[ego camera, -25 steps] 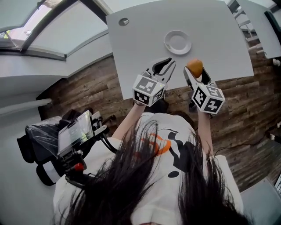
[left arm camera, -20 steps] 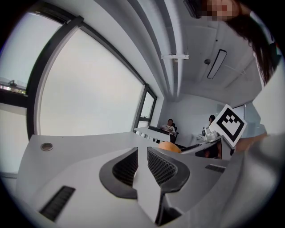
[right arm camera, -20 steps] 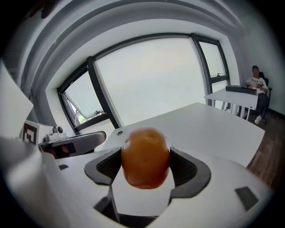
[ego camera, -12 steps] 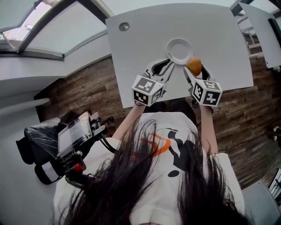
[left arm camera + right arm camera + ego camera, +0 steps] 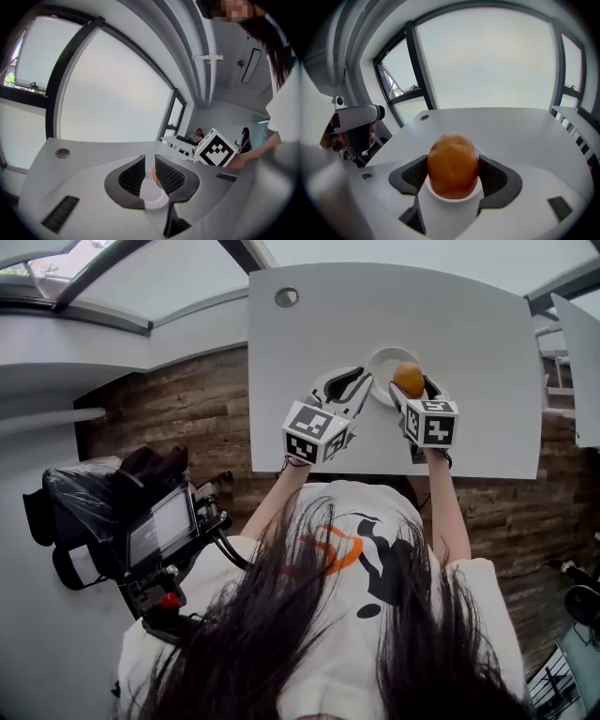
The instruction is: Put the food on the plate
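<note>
A round orange food item (image 5: 409, 377) sits between the jaws of my right gripper (image 5: 411, 383), which is shut on it. It hangs over the right part of the small white plate (image 5: 382, 357) on the white table (image 5: 469, 334). In the right gripper view the orange food item (image 5: 453, 164) fills the gap, with the plate (image 5: 452, 202) just beneath. My left gripper (image 5: 364, 381) is at the plate's left rim. In the left gripper view its jaws stand close together on the plate (image 5: 151, 194), and a sliver of the orange food item (image 5: 153, 174) shows beyond.
A round cable hole (image 5: 286, 297) sits at the table's far left corner. The table's near edge (image 5: 375, 472) runs just behind both grippers, over wooden floor. Another white table (image 5: 577, 362) stands to the right. People sit at desks far off (image 5: 198, 136).
Both grippers have moved forward over the table to the plate. The right one carried the orange food from the table's near edge to above the plate; the left one reached the rim.
</note>
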